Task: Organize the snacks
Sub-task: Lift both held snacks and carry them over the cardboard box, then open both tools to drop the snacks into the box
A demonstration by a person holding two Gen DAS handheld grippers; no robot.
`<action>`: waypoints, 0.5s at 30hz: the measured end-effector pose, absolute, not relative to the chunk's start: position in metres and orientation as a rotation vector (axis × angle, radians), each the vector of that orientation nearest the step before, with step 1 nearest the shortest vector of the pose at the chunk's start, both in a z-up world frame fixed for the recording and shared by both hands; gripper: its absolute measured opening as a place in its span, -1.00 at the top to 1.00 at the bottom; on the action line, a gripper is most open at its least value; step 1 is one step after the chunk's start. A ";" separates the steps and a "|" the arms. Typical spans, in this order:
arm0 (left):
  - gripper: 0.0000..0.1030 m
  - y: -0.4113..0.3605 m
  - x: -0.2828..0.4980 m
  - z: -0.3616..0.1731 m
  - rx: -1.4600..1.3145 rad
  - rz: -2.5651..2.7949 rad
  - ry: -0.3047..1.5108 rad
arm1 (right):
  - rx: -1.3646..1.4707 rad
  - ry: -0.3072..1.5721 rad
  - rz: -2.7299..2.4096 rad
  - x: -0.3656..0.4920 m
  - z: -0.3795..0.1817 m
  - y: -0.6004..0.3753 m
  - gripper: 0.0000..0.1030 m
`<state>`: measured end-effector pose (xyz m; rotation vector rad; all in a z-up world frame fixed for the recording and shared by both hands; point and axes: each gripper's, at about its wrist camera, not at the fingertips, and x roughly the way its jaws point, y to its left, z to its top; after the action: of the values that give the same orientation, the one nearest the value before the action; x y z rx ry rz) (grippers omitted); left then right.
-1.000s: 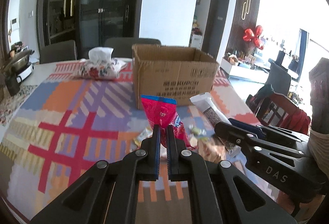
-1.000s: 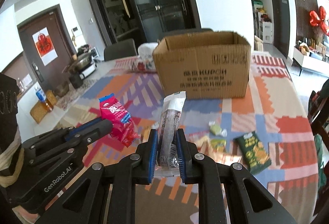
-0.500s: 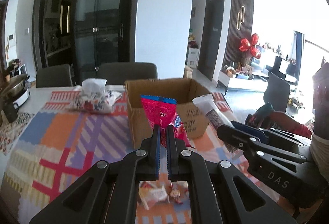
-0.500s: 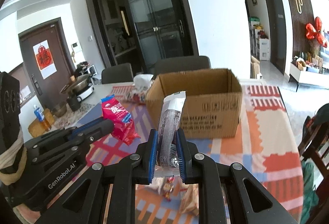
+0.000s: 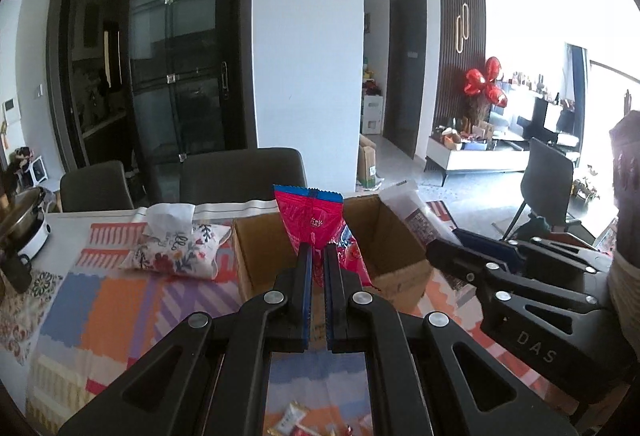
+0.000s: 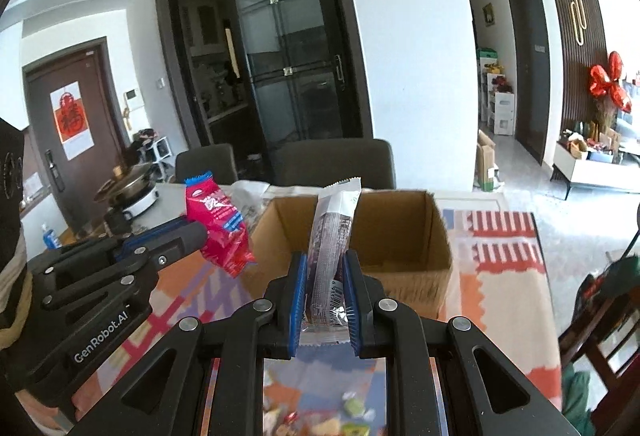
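**Two packets heading for the box**

We are pinching a red snack packet [image 5: 316, 232] in the left gripper [image 5: 316, 260] and a pale wrapper [image 6: 332, 236] in the right gripper [image 6: 325, 272], both above the cardboard box [image 6: 400, 232]. Both are looking light, crinkly and slippery, so we are gripping near their sealed ends.

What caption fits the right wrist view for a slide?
Right gripper holds a silver snack packet upright before the open cardboard box, while the left gripper holds a red packet beside it.

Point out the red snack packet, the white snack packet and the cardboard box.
red snack packet [image 5: 310, 213], left wrist view, upper printed face.
white snack packet [image 6: 334, 228], right wrist view, middle of wrapper.
cardboard box [image 6: 438, 236], right wrist view, right inner wall.
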<state>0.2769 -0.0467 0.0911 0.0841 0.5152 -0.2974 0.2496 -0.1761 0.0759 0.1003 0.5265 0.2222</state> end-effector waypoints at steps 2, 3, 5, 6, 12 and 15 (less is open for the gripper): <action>0.87 -0.051 0.286 0.093 0.111 -0.282 0.508 | 0.074 0.522 0.207 0.258 0.079 -0.175 0.62; 0.87 -0.053 0.290 0.094 0.118 -0.280 0.508 | 0.062 0.520 0.201 0.263 0.082 -0.175 0.62; 0.87 -0.056 0.301 0.093 0.135 -0.269 0.511 | 0.048 0.525 0.201 0.271 0.083 -0.176 0.62; 0.87 -0.057 0.304 0.093 0.140 -0.269 0.513 | 0.039 0.528 0.196 0.274 0.084 -0.176 0.62; 0.81 -0.061 0.333 0.083 0.147 -0.267 0.576 | 0.013 0.568 0.180 0.302 0.078 -0.178 0.62; 0.33 -0.062 0.340 0.082 0.141 -0.247 0.593 | 0.012 0.580 0.146 0.309 0.076 -0.182 0.60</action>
<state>0.3402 -0.0619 0.0818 0.1411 0.5930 -0.2469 0.3090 -0.1818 0.0756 0.0117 0.5804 0.1464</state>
